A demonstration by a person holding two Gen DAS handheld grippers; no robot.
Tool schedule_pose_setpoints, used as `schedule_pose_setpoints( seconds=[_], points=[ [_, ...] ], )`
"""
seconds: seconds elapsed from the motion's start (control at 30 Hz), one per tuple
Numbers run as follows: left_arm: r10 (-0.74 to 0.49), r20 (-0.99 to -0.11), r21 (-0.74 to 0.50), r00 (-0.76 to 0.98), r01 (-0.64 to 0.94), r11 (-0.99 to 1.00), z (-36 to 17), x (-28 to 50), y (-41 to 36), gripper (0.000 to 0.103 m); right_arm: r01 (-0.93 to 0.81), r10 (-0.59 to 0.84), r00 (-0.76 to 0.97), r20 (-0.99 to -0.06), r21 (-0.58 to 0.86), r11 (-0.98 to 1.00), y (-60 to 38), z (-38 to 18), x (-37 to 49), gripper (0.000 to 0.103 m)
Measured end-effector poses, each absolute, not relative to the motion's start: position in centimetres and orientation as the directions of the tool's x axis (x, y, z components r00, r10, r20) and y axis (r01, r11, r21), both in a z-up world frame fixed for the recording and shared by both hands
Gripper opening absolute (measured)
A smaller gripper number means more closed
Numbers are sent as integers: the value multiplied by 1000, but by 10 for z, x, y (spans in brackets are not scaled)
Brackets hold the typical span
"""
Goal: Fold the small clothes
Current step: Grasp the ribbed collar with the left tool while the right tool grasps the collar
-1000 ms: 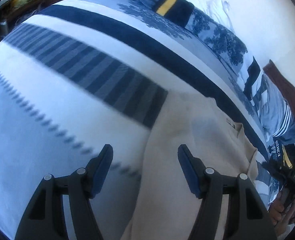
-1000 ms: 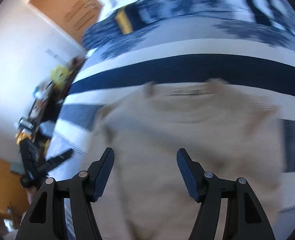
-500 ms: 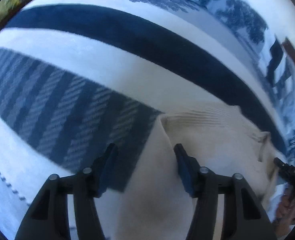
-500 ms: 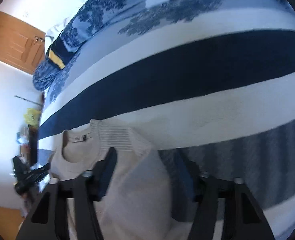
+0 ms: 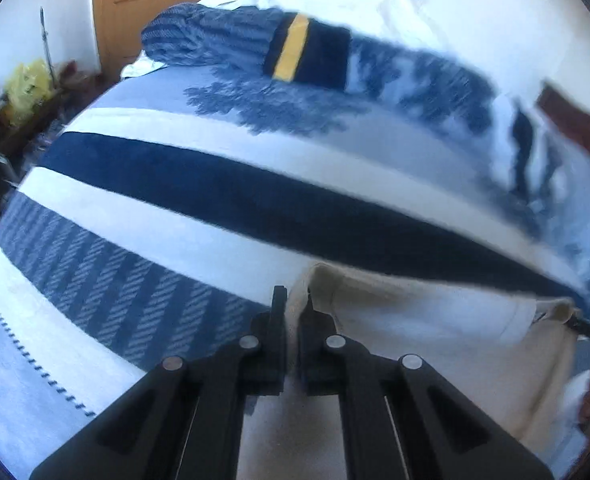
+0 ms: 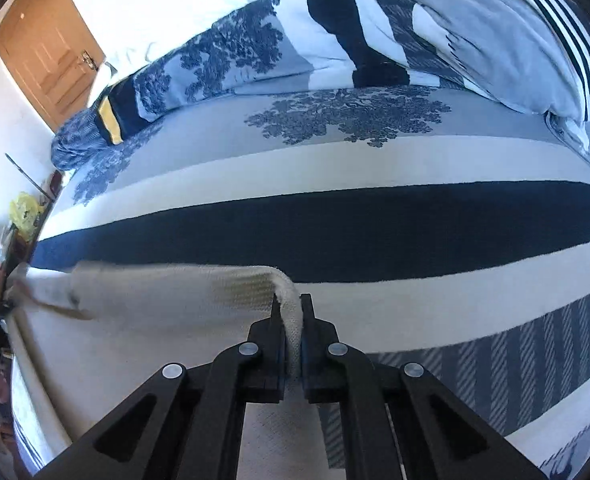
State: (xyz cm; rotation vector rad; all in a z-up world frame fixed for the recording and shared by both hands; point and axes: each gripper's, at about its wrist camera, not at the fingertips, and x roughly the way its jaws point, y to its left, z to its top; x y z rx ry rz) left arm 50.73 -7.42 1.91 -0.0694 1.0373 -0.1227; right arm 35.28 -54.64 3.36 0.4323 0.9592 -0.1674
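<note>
Left wrist view first: the cream knit sweater (image 5: 435, 320) fills the lower right, from about four o'clock in to the centre, lying on the striped bedspread (image 5: 135, 240). Its near corner runs straight up between the fingers of the left gripper (image 5: 293, 300), whose jaws have just been closing and are now clenched on that fabric. At three o'clock the far edge of the garment meets a dark tool tip; too blurred to say more.

Over to the right wrist view: the sweater (image 6: 155, 312) spreads from nine o'clock across to the centre, and its ribbed edge folds over and drops between the fingers of the right gripper (image 6: 291, 312). Those jaws have also just been closing and are pinched tight on the ribbing.

Outward now: a broad navy band crosses the bedspread (image 6: 375, 160) just above the garment in both views. Beyond it, at twelve o'clock, lies a floral-print pillow (image 6: 231, 52), with a grey striped garment (image 6: 515, 32) at one o'clock. A wooden door (image 6: 43, 52) stands at ten o'clock.
</note>
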Motion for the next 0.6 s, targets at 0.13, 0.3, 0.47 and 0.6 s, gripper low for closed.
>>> schedule_pose_setpoints(
  seconds=[0.13, 0.3, 0.47, 0.6],
  points=[
    [-84, -926, -81, 368, 23, 996, -41, 520, -78, 6, 314, 82, 478, -874, 257, 914, -541, -9, 375, 4],
    [-216, -896, -225, 389, 21, 974, -42, 505, -58, 49, 293, 142, 510, -848, 327, 898, -547, -7, 352, 39],
    [-209, -909, -218, 361, 16, 976, -45, 502, -53, 57, 280, 244, 535, -809, 442, 852, -561, -5, 347, 75],
    [-197, -923, -208, 329, 4, 978, -58, 517, -66, 56, 333, 295, 521, -801, 509, 794, -566, -22, 360, 72]
  ],
)
